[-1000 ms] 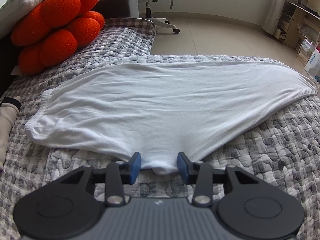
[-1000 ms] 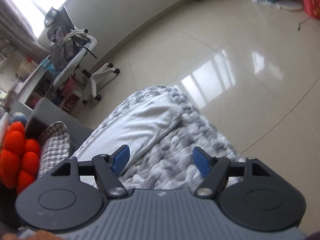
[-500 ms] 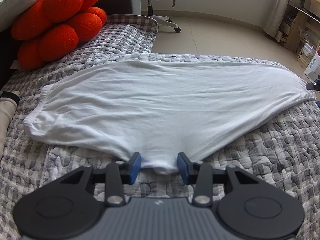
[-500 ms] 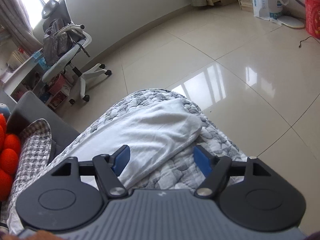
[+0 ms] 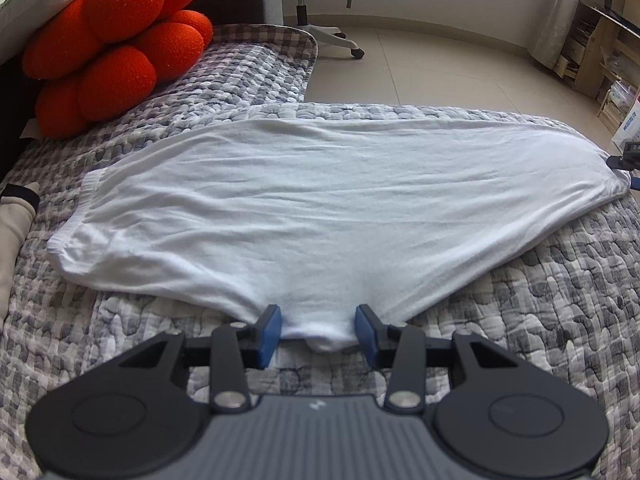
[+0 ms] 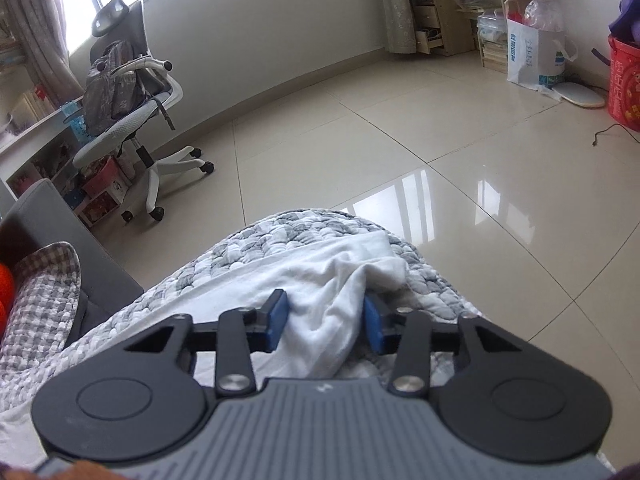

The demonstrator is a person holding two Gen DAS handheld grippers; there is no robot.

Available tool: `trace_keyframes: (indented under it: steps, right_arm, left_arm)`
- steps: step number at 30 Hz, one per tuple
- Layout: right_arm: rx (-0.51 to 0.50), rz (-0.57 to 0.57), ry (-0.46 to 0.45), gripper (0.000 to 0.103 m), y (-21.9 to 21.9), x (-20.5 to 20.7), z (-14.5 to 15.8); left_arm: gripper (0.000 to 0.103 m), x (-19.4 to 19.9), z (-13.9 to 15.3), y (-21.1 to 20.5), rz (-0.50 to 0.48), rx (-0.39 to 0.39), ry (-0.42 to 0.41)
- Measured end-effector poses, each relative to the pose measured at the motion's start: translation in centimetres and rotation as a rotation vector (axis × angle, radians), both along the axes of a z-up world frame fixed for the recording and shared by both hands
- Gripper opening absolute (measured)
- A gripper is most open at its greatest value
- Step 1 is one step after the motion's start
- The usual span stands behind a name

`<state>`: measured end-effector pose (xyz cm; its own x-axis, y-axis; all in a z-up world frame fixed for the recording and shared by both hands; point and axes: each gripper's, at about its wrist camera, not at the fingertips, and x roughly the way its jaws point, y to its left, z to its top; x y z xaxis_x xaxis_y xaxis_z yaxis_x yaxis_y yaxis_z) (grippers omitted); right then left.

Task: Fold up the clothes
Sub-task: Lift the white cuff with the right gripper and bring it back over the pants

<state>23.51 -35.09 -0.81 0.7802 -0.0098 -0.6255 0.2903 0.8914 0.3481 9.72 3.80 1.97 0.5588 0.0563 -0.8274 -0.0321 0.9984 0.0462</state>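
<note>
A white garment (image 5: 320,216) is seen spread flat across a grey patterned quilt (image 5: 560,320) on the bed. Its near edge is bracketed by the blue pads (image 5: 269,330) of the left hand-held gripper (image 5: 318,330), with cloth bunched between them. Orange round cushions (image 5: 116,40) are piled at the upper left. An office chair's base (image 5: 332,36) is visible on the tiled floor (image 5: 440,64) beyond.
</note>
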Motion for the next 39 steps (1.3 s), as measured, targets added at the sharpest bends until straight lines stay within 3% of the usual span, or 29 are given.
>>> trace_keyframes:
  steps: [1,4,12,21,31,39]
  right_arm:
    - [0.016,-0.009,-0.007,0.025,-0.3,-0.1,0.0]
    - [0.025,-0.004,-0.035,0.014,0.0,-0.1,0.4]
    - [-0.089,0.035,-0.101,0.012,2.6,-0.4,1.9]
    - [-0.245,0.144,-0.244,0.012,7.2,-2.5,4.8]
    - [-0.381,0.374,-0.377,0.012,17.5,-6.8,6.3]
    - [-0.411,0.547,-0.346,0.012,29.9,-8.9,3.7]
  left_arm:
    - [0.043,0.0,0.0,0.0,-0.001,0.000,-0.001]
    - [0.043,-0.1,0.0,0.0,-0.003,0.000,-0.001]
    - [0.043,0.1,0.0,0.7,-0.001,-0.036,0.004]
    - [0.044,-0.5,1.8,3.4,0.035,-0.160,-0.040]
    - [0.044,-1.5,3.2,11.2,0.196,-0.280,-0.092]
    - [0.044,-1.9,2.5,19.3,0.379,-0.424,-0.118]
